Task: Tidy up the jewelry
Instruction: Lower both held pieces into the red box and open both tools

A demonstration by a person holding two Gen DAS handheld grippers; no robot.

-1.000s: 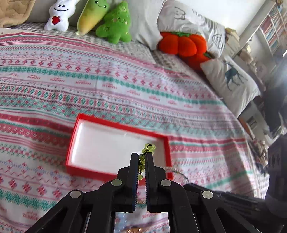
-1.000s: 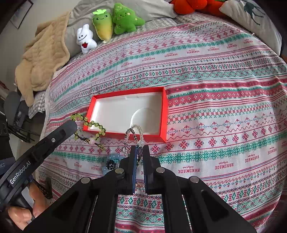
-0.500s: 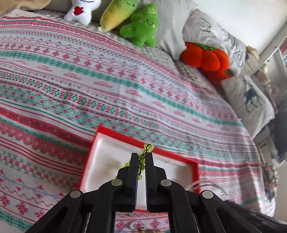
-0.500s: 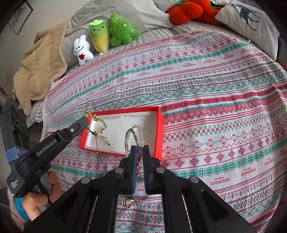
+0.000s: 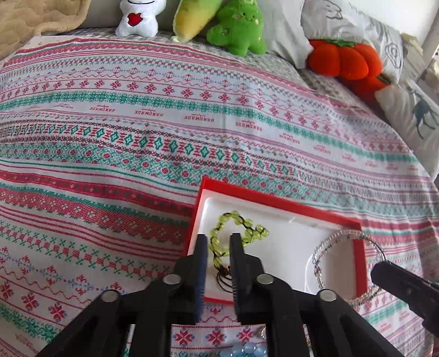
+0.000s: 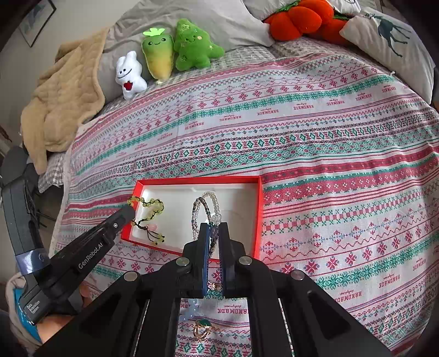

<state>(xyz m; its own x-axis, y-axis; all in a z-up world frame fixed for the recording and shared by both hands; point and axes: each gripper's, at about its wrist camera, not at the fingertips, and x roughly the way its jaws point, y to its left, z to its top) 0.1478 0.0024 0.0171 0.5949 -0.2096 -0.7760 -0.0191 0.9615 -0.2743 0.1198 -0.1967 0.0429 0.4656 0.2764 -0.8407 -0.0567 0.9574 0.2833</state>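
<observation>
A red box with a white lining point(image 5: 277, 201) point(image 6: 258, 214) lies on the patterned bedspread. A green bead bracelet point(image 5: 238, 233) point(image 6: 149, 208) lies in the box's left part. My left gripper point(image 5: 218, 240) is open just above it, fingers either side. My right gripper point(image 6: 213, 228) is shut on a clear bead bracelet point(image 6: 207, 206) and holds it over the box's middle; the bracelet also shows in the left wrist view point(image 5: 329, 247). A gold ring with a green stone point(image 6: 201, 326) and pale blue beads point(image 6: 189, 310) lie on the bedspread near me.
Plush toys stand at the bed's head: a white bunny point(image 6: 129, 75), a green-yellow radish point(image 6: 159, 55), a green tree point(image 6: 196, 45), an orange pumpkin point(image 6: 296, 15). A tan blanket point(image 6: 60, 101) lies at the left. A deer pillow point(image 6: 389, 41) is at the right.
My left gripper moved over the box, opened and let the green bracelet drop into it. My right gripper carried the clear bracelet forward over the box.
</observation>
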